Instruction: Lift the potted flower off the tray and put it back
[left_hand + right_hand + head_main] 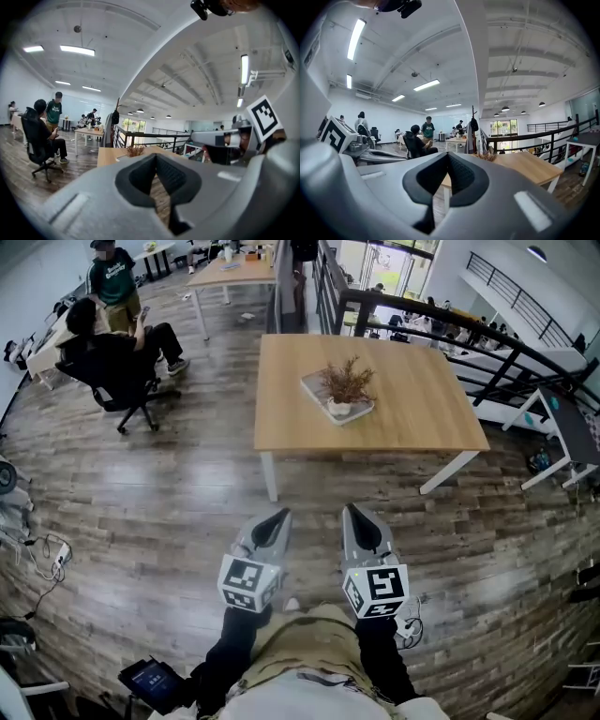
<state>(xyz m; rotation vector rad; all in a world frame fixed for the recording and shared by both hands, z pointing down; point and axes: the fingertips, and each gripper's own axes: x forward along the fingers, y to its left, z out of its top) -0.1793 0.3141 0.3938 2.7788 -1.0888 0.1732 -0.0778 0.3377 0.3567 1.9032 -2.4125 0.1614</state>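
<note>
A potted flower [345,385] with dry brownish sprigs in a small white pot stands on a pale tray [314,383] in the middle of a wooden table [412,413]. Both grippers are well short of the table, over the wood floor, side by side and pointing toward it. My left gripper [278,515] has its jaws together with nothing between them. My right gripper [352,510] is shut and empty too. In the left gripper view the flower [136,150] shows far off, just above the closed tips [156,157]. The right gripper view shows the flower [489,156] right of the closed tips [447,155].
A person sits in a black office chair [117,362] at the far left, and another person [112,273] stands behind. A black railing [441,329] runs behind the table. A second table [234,273] is further back. A white desk [562,427] stands right; cables [47,554] lie at the left.
</note>
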